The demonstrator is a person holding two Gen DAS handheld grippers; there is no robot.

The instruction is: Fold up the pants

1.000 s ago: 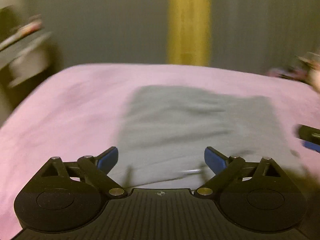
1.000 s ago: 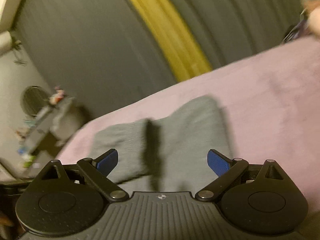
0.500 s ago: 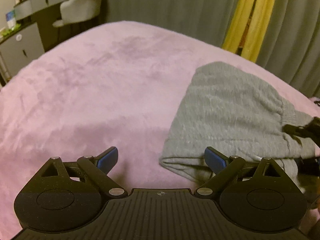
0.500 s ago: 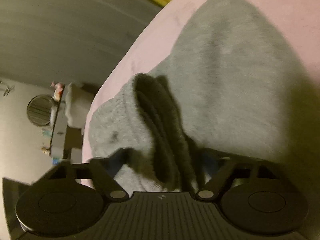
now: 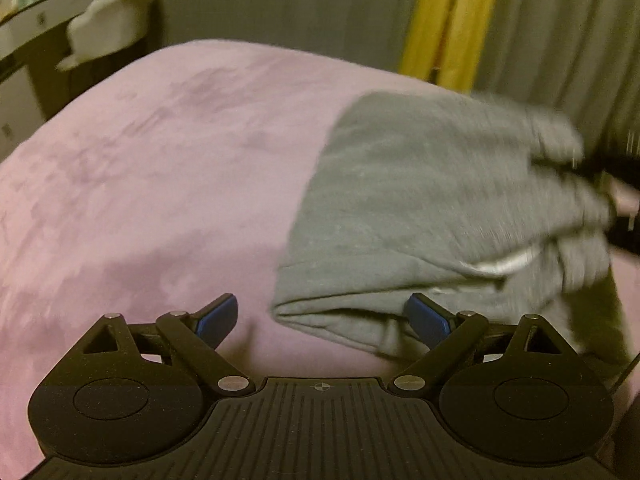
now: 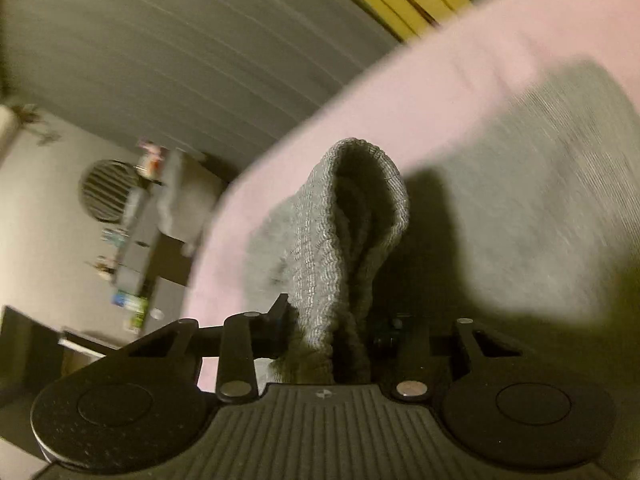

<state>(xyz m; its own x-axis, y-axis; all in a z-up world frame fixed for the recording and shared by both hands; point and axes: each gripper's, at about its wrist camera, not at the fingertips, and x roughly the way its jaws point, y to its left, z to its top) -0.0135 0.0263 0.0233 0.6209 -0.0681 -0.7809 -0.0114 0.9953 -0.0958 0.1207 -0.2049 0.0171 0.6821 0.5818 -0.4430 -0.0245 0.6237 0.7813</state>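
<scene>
R gripper (image 6: 334,332) just closed, pinching the gray pants (image 5: 420,208) waistband; L gripper (image 5: 322,316) wide open by the fold on the pink bed (image 5: 140,168).

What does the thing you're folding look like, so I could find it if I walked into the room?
Look for the big bed with the fuzzy pink blanket. Lying on it are the grey pants, soft knit cloth already folded over into layers. One ribbed end is bunched up in the right gripper, whose jaws have just been closing on it. The pants are the only grey thing on all that pink.
</scene>
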